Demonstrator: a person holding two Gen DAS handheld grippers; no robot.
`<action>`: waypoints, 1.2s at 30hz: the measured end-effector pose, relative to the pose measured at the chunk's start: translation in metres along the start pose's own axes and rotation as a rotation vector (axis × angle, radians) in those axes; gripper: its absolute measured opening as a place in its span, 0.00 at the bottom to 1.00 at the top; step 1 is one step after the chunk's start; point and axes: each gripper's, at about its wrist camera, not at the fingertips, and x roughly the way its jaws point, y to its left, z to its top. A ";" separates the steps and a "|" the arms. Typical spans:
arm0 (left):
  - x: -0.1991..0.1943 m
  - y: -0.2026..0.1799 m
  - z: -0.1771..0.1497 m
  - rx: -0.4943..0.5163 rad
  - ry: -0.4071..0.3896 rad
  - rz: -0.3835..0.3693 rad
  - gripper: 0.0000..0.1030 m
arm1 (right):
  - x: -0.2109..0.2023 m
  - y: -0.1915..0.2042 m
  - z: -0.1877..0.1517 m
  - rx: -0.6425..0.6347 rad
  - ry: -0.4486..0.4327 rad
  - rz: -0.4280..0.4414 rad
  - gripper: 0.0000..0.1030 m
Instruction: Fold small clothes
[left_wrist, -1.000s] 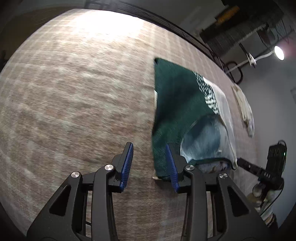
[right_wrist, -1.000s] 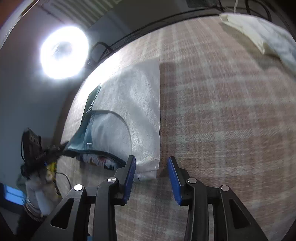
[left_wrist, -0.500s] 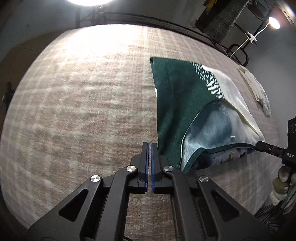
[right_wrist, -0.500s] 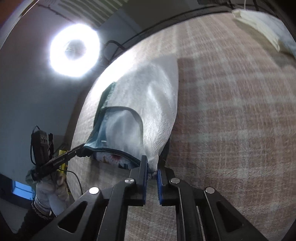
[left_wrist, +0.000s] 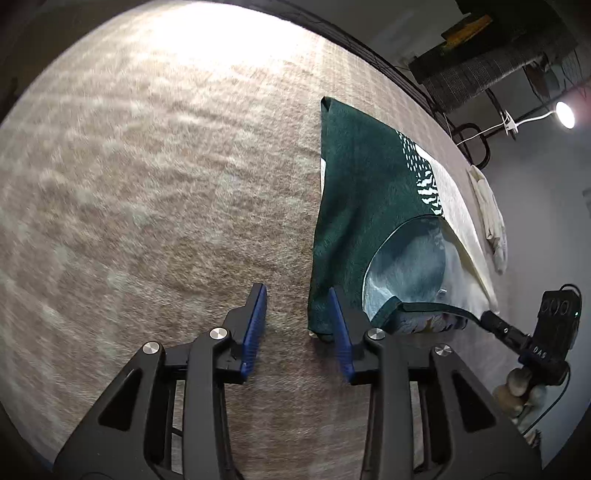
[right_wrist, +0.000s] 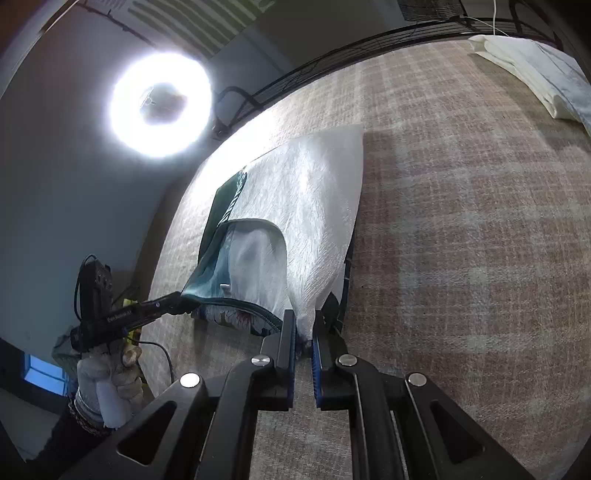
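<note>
A small top (left_wrist: 354, 206) lies flat on the plaid cloth (left_wrist: 147, 184), dark green on its left half and white on its right (right_wrist: 314, 206), with the neck opening towards me. My left gripper (left_wrist: 299, 328) is over the top's near green corner with its jaws opening. That corner lies just inside the right finger and no pad presses on it. My right gripper (right_wrist: 304, 338) is shut on the near white corner and holds it a little off the cloth. In the right wrist view the left gripper's fingers (right_wrist: 159, 308) reach the garment's near left edge.
A folded white cloth (right_wrist: 535, 74) lies at the far right of the surface (left_wrist: 491, 221). A black rail (right_wrist: 332, 62) runs along the far edge. A ring light (right_wrist: 160, 105) glares beyond it. A gloved hand (left_wrist: 521, 391) holds the right gripper.
My left gripper shut on nothing beside the green corner, then opened again over it. My right gripper closed on the white corner and has kept hold of it.
</note>
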 end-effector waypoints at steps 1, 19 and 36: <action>0.002 0.000 0.000 -0.007 0.008 -0.014 0.33 | 0.000 0.000 0.000 -0.003 0.001 -0.002 0.05; -0.015 -0.027 -0.006 0.174 -0.091 0.110 0.00 | -0.011 -0.013 -0.004 0.045 -0.008 0.021 0.05; -0.044 -0.062 -0.009 0.329 -0.187 0.249 0.00 | -0.026 0.041 -0.009 -0.280 -0.032 -0.257 0.45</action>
